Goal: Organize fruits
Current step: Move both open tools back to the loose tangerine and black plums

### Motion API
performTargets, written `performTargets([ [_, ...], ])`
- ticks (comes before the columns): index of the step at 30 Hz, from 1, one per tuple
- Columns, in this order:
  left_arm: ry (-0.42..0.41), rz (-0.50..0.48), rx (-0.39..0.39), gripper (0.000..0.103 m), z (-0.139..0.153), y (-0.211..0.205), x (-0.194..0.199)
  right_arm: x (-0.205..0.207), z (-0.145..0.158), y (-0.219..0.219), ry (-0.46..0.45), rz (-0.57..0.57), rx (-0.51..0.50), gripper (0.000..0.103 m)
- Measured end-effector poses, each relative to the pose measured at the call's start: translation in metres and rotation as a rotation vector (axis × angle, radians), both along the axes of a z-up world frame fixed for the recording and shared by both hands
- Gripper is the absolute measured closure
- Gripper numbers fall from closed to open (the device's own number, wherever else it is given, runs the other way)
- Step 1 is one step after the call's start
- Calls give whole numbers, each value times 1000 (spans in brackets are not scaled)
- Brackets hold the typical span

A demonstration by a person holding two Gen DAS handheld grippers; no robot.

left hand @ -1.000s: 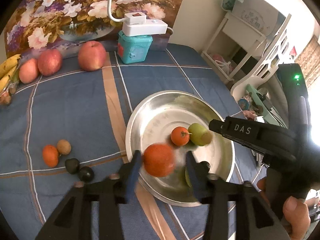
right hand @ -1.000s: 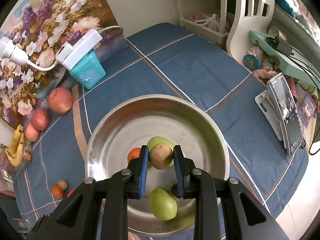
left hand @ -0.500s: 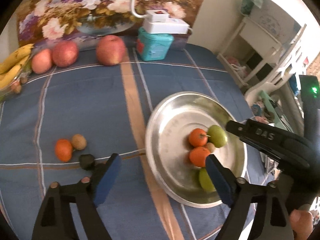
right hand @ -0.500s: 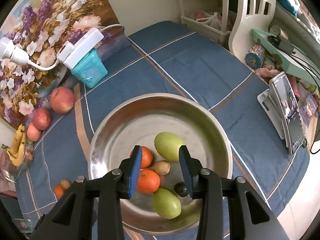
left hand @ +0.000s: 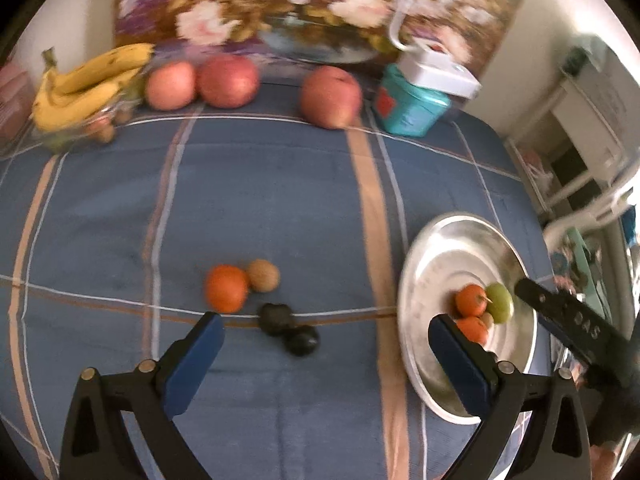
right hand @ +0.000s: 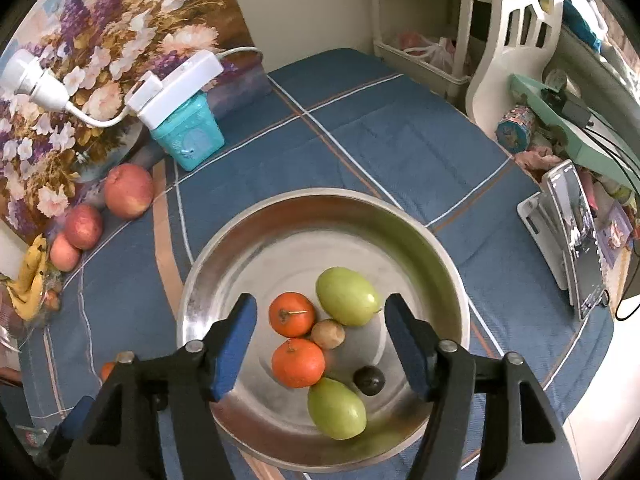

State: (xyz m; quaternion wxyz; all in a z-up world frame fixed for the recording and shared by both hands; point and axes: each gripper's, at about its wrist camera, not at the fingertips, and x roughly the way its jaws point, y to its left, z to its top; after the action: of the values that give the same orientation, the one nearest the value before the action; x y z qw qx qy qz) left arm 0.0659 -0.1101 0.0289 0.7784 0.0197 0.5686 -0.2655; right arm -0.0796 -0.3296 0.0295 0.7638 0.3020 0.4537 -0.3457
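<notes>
Steel shows bare between your right gripper (right hand: 320,332) jaws: they have just been opening, and the small brown fruit (right hand: 327,333) they pinched a second ago now sits loose on the floor of the metal dish (right hand: 404,216), touching nothing but its neighbours, two oranges (right hand: 298,362) and a green fruit (right hand: 347,296). That piece counts as delivered.

Your left gripper (left hand: 320,344) has also been opening and stands wide and empty; the orange it carried a second ago lies in the dish. Its view has swung off the dish toward the loose cluster on the blue cloth (left hand: 260,200): an orange (left hand: 226,288), a brown fruit (left hand: 263,275) and two dark fruits (left hand: 288,330), likely next. Further back, apples (left hand: 331,96) and bananas (left hand: 86,84) wait, untouched, by the wall.
</notes>
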Motion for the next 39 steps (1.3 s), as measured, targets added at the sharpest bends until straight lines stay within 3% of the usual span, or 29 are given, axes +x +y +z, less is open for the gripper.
performTargets([
  [7, -3, 156, 15, 0, 3, 55, 35, 11, -3, 9, 2, 41, 27, 34],
  [16, 1, 305, 21, 0, 0, 110, 57, 52, -11, 63, -11, 222, 100, 34],
  [26, 50, 326, -6, 0, -7, 117, 59, 85, -10, 120, -17, 395, 102, 34],
  [33, 94, 283, -68, 0, -19, 101, 60, 99, -15, 147, 8, 488, 87, 34],
  [39, 120, 207, -46, 0, -36, 80, 61, 106, -33, 156, 60, 519, 90, 35],
])
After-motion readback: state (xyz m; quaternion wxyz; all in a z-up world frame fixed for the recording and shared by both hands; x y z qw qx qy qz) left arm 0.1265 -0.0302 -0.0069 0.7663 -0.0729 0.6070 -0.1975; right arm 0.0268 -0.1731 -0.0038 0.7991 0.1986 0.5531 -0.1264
